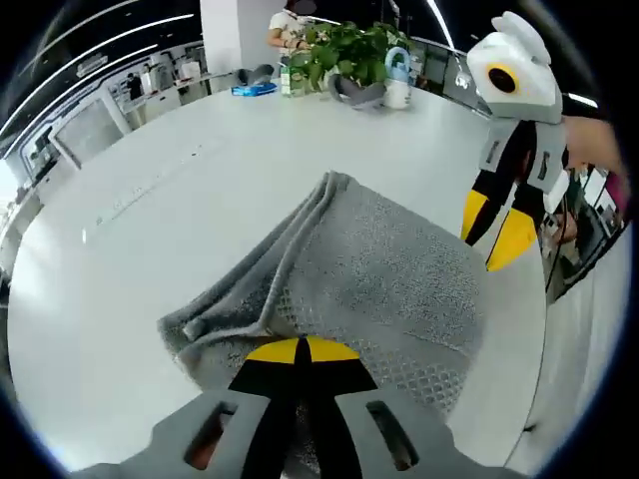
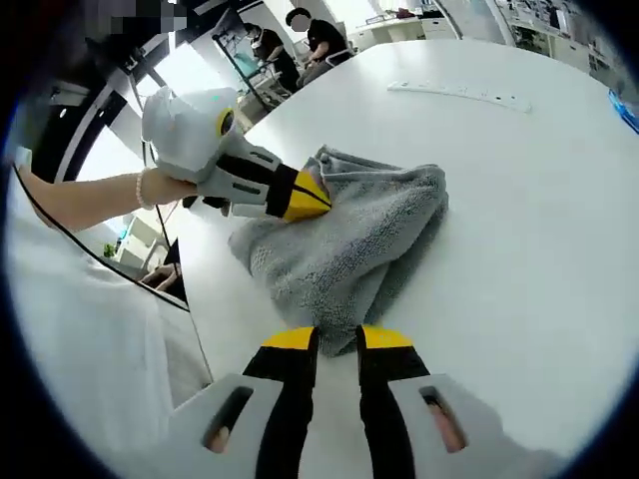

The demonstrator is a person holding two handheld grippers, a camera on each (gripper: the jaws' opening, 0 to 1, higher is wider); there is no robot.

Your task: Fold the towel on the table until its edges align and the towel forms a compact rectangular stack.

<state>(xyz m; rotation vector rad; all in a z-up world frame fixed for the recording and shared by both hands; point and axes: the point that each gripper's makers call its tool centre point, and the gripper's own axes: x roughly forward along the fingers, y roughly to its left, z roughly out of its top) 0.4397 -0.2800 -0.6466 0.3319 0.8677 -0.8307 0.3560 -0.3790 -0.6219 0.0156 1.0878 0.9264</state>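
I count one grey towel (image 1: 369,279), bunched on the white table (image 1: 150,230) | two grippers: my left gripper (image 1: 300,351) pinched onto its edge; right gripper (image 2: 337,339) jaws narrow, gripping a fold | no legible writing.

Open-plan office. I work at large white round table (image 1: 200,160); potted plant (image 1: 344,50), white cup (image 1: 397,92), blue item (image 1: 255,89) at far edge. Strip ceiling lights (image 1: 110,40) overhead. People (image 2: 319,40) at desks beyond, glass partitions behind them.
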